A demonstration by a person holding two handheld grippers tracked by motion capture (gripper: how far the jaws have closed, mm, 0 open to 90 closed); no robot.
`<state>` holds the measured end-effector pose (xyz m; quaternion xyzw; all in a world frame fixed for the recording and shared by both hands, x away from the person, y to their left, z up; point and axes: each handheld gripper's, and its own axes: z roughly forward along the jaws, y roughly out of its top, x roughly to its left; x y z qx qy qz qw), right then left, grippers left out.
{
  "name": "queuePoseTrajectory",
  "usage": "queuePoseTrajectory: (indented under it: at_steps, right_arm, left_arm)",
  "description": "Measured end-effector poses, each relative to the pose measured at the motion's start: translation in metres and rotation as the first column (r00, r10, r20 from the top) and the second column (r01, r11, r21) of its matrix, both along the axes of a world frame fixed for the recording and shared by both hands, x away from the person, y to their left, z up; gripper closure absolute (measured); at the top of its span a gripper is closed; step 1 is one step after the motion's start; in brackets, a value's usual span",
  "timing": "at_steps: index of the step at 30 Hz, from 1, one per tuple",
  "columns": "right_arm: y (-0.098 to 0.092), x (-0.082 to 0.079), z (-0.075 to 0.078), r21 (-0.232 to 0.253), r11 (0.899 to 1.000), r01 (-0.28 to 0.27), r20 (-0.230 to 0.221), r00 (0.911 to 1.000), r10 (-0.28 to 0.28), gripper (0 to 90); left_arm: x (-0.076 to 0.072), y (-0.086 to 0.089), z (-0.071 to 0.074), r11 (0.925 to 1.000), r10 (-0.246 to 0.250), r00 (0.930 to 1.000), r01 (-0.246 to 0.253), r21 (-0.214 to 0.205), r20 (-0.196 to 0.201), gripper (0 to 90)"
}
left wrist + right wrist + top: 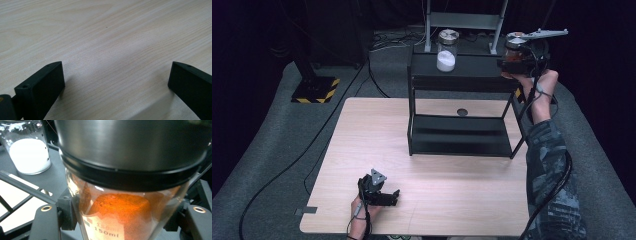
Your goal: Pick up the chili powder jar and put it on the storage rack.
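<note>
Right tongs (120, 220) clamped on orange-powder jar (117, 215) (metal lid), left tongs (115, 82) wide, nothing btwn.

Black shelf (462, 142) stands on wooden table (362, 150).

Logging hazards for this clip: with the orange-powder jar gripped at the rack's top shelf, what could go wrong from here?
1. The right gripper holds the orange jar on smooth glass below its lid; it may slip.
2. It is at the shelf edge; set down short, it could fall.
3. The white jar stands on that shelf; a sideways swing might knock it.
</note>
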<state>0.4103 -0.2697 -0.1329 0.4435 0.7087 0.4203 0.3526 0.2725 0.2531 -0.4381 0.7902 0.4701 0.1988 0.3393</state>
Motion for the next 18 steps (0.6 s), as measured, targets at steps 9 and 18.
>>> queuePoseTrajectory:
  at_steps: [9, 18]
  right_arm:
    - [0.004, 0.019, -0.011, 0.033, 0.999, 0.018, -0.009, 0.9998, -0.018, 31.1]
    - [0.008, 0.031, -0.020, 0.063, 0.997, 0.049, -0.005, 0.9988, -0.049, 31.1]
  left_arm:
    - [0.000, 0.000, 0.000, 1.0000, -0.003, 1.0000, 0.003, 0.004, -0.001, 0.1]
    - [0.000, 0.000, 0.000, 1.0000, -0.002, 1.0000, 0.002, 0.003, -0.001, 0.1]
